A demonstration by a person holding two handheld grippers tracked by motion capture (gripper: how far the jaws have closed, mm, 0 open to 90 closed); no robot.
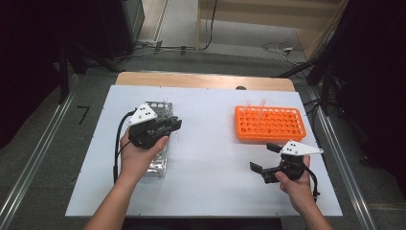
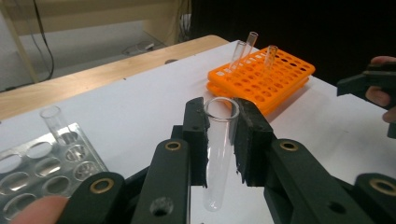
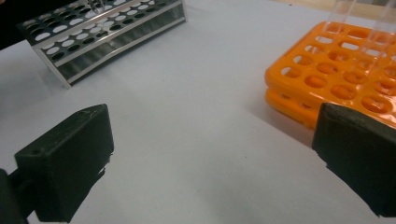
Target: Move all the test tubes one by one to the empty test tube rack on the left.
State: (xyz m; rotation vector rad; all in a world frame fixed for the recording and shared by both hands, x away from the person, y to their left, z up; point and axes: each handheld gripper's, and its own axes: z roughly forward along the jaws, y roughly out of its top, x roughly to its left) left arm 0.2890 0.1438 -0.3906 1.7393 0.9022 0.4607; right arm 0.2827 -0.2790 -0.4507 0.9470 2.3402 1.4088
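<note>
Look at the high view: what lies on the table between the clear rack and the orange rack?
Nothing: between the clear rack and the orange rack the high view shows bare white table.

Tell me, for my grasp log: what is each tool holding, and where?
Left tool: clear glass test tube, clamped just below its open rim. Right tool: open, nothing.

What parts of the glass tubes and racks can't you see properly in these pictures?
- High view: the clear rack's near half is hidden under the left hand and left gripper.
- Left gripper view: the held test tube's sides are covered by the black jaws.
- Right gripper view: the top edge cuts off the tubes in the orange rack.
- High view: those tubes are too small to count.
</note>
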